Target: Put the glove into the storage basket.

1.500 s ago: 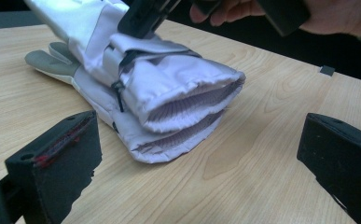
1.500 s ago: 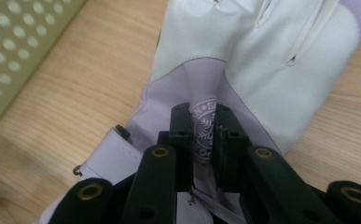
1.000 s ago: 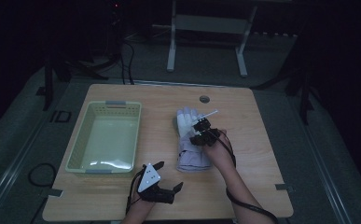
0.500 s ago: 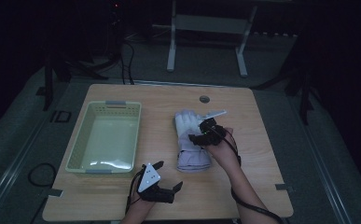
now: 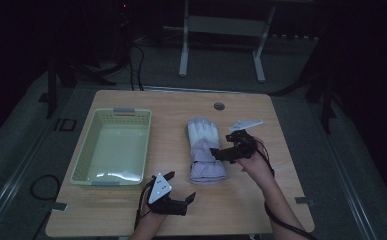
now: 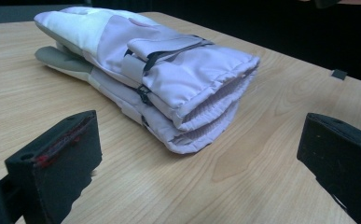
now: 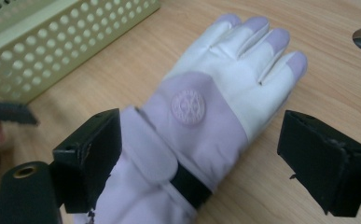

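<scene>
Left claw (image 5: 181,191) sits low near the table's (image 5: 261,200) front edge, jaws wide apart, nothing between them. From the left gripper view the gloves' cuff end faces me, bare wood between the jaws and the cuff.

Right claw (image 5: 221,150) is just right of the gloves, over their cuff half. Its jaws have just been opening and now stand wide; in the right gripper view they straddle the wrist strap from above, pads not pressing on fabric.

The gloves (image 5: 204,150) are a lilac-and-white pair, stacked one on the other, lying flat at table centre, fingers pointing to the far edge, cuffs toward me. Top glove is palm down, round badge up.

Green basket (image 5: 88,150) is left of the gloves, well apart from them, a strip of bare wood between. Its near rim is close to the left claw.

Right of the gloves: open wood out to the right edge. Far side: round cable hole (image 5: 219,106) just beyond the fingertips, then the far edge. Past that, a white stand's legs (image 5: 183,55) on the floor.
</scene>
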Motion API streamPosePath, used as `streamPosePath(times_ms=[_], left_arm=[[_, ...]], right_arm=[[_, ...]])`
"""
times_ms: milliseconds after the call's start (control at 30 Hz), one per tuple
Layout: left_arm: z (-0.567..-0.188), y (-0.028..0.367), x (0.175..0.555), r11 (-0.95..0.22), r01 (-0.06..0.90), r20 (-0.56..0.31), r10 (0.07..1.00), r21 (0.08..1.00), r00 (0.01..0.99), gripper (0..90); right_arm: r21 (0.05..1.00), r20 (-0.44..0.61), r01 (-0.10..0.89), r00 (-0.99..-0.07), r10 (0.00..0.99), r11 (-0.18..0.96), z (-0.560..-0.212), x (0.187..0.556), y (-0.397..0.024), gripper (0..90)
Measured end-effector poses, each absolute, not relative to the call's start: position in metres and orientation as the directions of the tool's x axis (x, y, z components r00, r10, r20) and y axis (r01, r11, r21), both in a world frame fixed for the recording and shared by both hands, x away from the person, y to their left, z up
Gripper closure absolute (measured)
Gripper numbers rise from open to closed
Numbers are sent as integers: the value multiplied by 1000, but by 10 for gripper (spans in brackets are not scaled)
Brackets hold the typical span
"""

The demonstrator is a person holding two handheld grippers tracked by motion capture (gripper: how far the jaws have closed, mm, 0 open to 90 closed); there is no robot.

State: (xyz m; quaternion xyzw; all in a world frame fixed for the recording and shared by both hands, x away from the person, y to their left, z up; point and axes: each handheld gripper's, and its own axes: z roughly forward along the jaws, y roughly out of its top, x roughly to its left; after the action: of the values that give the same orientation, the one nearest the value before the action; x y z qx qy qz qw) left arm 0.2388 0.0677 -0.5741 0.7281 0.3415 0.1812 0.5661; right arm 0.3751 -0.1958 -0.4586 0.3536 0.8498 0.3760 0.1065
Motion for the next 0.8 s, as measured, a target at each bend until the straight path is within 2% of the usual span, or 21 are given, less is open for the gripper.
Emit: streamPosePath(times_ms=[100,167,267,300,367,400,433,467,500,633,800], left_arm=[[-573,64,239,-174,283,-87,694,943,715,0],[-571,61,239,-224,277,-64,660,934,749,0],[-570,61,239,-226,272,-69,637,936,767,0],[-566,57,236,-251,262,-56,614,932,787,0],[-561,55,235,-259,272,-58,616,927,786,0],[-561,55,235,-259,272,-58,616,927,786,0],[-558,56,237,-239,301,-93,621,923,778,0],[-558,56,237,-239,301,-93,621,923,778,0],[-554,59,240,-221,354,-149,621,909,769,0],[-546,64,247,-189,398,-194,641,898,743,0],[-535,65,254,-180,397,-192,652,900,733,0]], right_arm=[[737,61,486,-740,669,470,-458,374,-206,188],[737,20,450,-760,649,504,-459,374,-212,191],[728,-17,423,-775,632,539,-462,372,-215,196],[713,-87,383,-783,616,588,-465,369,-220,188],[690,-110,391,-775,623,609,-467,368,-226,189],[690,-110,391,-775,623,609,-467,368,-226,189],[664,-64,455,-756,652,593,-470,368,-233,138],[664,-64,455,-756,652,593,-470,368,-233,138],[670,-57,474,-734,676,571,-472,367,-241,142],[715,-22,488,-700,714,501,-474,366,-256,130],[716,17,535,-656,754,449,-477,369,-264,131]])
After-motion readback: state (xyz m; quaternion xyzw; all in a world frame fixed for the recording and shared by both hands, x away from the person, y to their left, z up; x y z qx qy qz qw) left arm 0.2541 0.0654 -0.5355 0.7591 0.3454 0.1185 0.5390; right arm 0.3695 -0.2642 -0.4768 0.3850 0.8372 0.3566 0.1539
